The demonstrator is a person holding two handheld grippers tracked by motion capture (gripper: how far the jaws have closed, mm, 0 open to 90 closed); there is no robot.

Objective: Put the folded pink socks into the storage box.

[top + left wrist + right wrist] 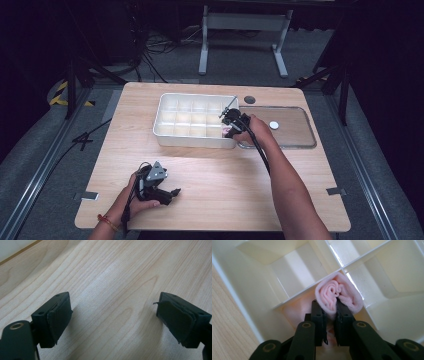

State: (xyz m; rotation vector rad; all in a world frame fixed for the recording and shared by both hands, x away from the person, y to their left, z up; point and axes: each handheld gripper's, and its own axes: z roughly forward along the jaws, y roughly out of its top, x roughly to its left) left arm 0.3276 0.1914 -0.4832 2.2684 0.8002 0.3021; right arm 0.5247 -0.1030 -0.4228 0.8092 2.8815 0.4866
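Left hand-held gripper [172, 192]: jaws apart, nothing between them, low over the worktop [225, 190] at 7 o'clock.
Right hand-held gripper [331, 312]: clamped on the pink rolled cloth [339, 296].
Pink rolled cloth: in a compartment at the divided tray's [165, 131] near 4 o'clock corner.
Clear lid [295, 131]: just beside the tray, 3 o'clock.

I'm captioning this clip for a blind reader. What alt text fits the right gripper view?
The right gripper pinches a rolled pink cloth between its black jaws, over a compartment of a white divided tray. The roll's spiral end faces the camera, touching a divider. The wooden table shows at left.
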